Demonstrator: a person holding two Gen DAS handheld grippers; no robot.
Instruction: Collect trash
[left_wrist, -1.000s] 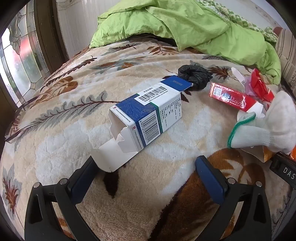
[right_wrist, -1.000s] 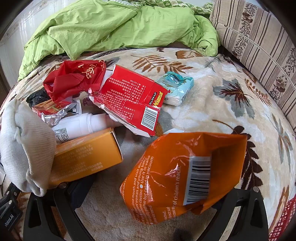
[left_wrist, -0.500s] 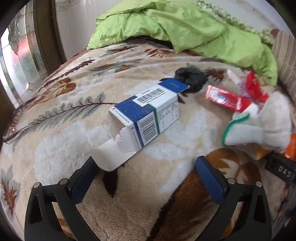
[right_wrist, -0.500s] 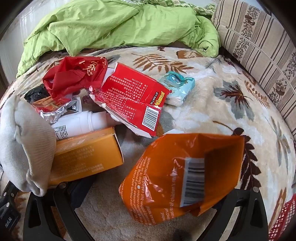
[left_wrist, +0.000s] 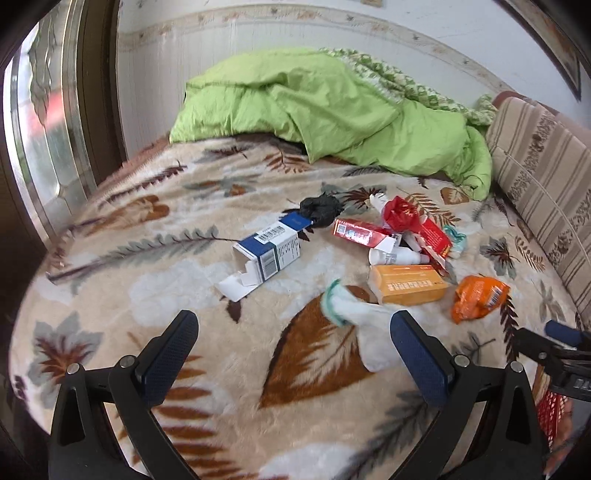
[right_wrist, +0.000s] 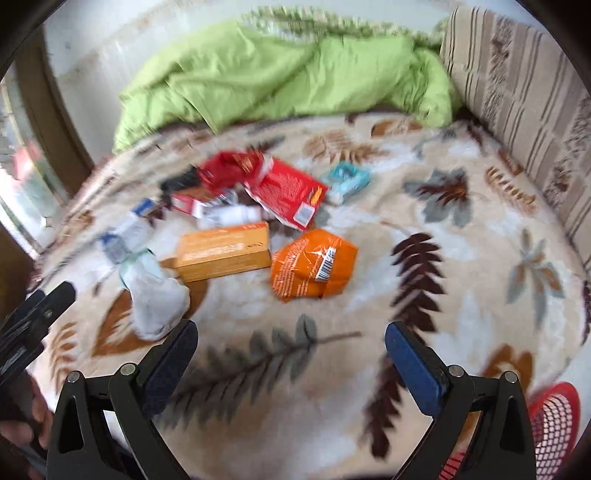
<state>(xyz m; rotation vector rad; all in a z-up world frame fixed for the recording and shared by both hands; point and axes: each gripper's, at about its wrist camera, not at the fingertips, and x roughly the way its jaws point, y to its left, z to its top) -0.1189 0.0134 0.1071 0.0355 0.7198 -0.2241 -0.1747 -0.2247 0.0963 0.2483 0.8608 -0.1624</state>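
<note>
Both grippers pulled back from trash; left gripper (left_wrist: 293, 341), right gripper (right_wrist: 290, 349) gaping, empty; orange pouch (right_wrist: 314, 264) mid-frame: light, crinkly; pinch an edge.

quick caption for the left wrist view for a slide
Open left gripper above a leaf-print blanket strewn with trash: blue-and-white carton, orange box, orange pouch, white sock.

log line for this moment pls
left gripper: open, empty | right gripper: open, empty | trash: orange bag, orange box, blue box on bed
</note>
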